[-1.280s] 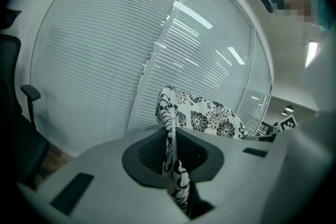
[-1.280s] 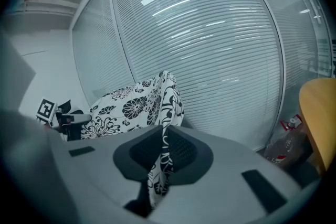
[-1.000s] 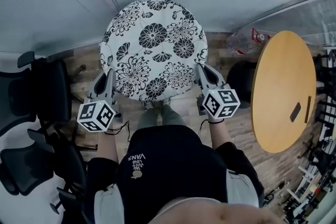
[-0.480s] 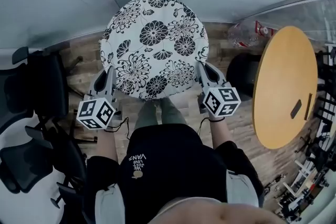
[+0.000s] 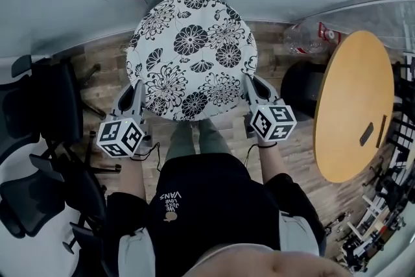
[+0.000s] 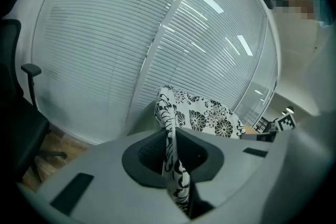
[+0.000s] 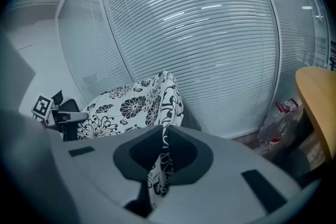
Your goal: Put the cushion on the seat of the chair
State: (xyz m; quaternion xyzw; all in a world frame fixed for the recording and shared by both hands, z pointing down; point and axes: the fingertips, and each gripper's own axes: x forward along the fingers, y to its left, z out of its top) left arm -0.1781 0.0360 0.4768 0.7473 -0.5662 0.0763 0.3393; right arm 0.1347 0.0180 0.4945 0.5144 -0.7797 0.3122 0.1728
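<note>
We carry the cushion (image 5: 191, 55), left gripper (image 5: 135, 95) and right gripper (image 5: 250, 86) pinching its edges; next we lower it, perhaps onto the chair (image 5: 52, 107) at its left.

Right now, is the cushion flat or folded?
Flat, unfolded. The cushion shows its full round face from above; left gripper and right gripper pinch opposite edges.

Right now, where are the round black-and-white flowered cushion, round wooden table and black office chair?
Round black-and-white flowered cushion (image 5: 191, 55): head view, its middle.
Round wooden table (image 5: 353, 107): head view, bare tabletop middle.
Black office chair (image 5: 55, 107): head view, its padding.
</note>
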